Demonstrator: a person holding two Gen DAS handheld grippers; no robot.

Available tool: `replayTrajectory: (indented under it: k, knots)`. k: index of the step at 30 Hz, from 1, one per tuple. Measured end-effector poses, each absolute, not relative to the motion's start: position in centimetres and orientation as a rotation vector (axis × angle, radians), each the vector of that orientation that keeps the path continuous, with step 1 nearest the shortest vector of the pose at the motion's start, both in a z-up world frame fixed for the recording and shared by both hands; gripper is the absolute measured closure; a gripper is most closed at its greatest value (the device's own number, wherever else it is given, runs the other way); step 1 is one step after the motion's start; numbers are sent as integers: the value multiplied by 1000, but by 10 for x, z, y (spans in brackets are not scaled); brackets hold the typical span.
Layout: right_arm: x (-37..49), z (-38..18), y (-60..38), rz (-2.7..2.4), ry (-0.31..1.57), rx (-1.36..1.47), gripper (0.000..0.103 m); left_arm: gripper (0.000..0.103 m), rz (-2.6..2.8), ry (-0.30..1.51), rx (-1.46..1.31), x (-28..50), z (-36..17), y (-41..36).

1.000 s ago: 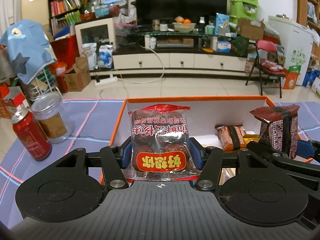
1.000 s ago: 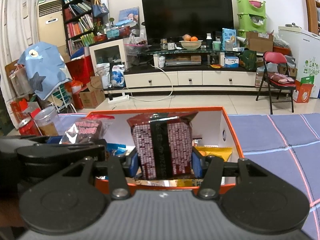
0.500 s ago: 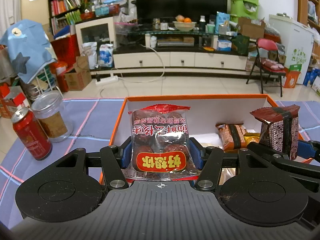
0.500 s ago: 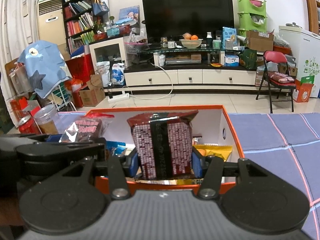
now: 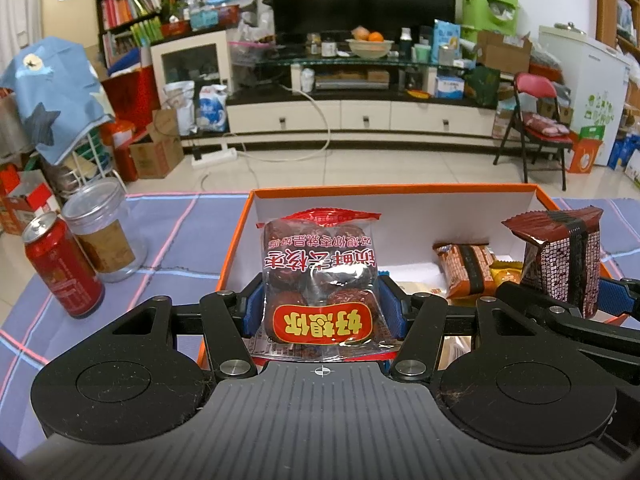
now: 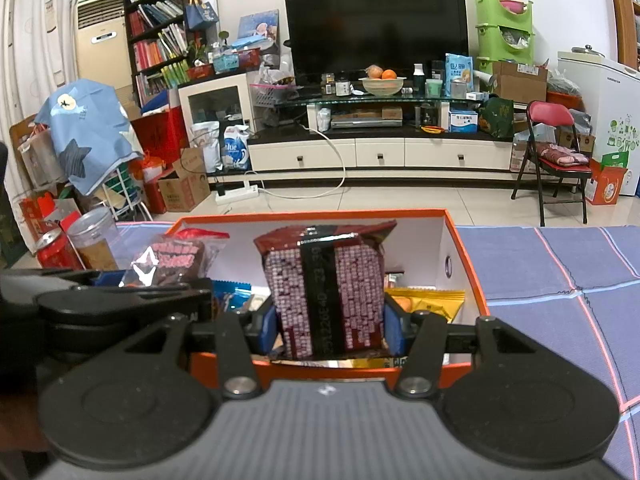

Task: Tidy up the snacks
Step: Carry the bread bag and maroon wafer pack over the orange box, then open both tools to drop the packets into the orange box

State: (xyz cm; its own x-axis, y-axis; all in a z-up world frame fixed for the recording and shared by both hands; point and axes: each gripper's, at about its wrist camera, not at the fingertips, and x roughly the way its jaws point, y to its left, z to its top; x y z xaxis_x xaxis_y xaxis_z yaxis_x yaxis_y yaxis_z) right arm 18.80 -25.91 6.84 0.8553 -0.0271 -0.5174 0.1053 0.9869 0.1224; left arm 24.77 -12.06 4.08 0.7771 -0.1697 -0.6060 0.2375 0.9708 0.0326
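1. The left tool (image 5: 320, 304) is closed on a clear packet of red dates (image 5: 320, 276), its blue pads pressing the packet's two sides. The packet stands upright over the near-left part of the orange box (image 5: 400, 192).
2. The right tool (image 6: 329, 326) is likewise clamped on a dark maroon snack pack (image 6: 325, 292), held upright above the near edge of the box and right of its middle.
3. The step in hand looks like setting both snacks down inside the box. To do it well, lower each packet until its bottom meets the box floor or the snacks already there before the jaws part.
4. Loose packets already lie in the box: an orange-brown one (image 5: 466, 268) and a yellow one (image 6: 426, 302) on the right side. The maroon pack should probably go into a free gap rather than on top of them, so it does not tip.
5. Both tools point forward and roughly level, side by side and close together; the right tool's frame shows just right of the left one.
6. A red can (image 5: 60, 264) and a clear jar (image 5: 100, 236) stand on the bench left of the box, well clear of the path.
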Motion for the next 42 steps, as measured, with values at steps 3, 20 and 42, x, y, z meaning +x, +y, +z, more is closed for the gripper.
replayTrajectory:
  k: [3, 20, 42]
  knots:
    - [188, 69, -259, -70, 541, 148, 47, 73, -221, 644, 110, 248, 41, -121]
    - [190, 67, -259, -67, 546, 145, 47, 73, -218, 649, 114, 249, 39, -120]
    - [157, 99, -266, -90, 397, 126, 32, 40, -216, 542, 30, 235, 76, -93]
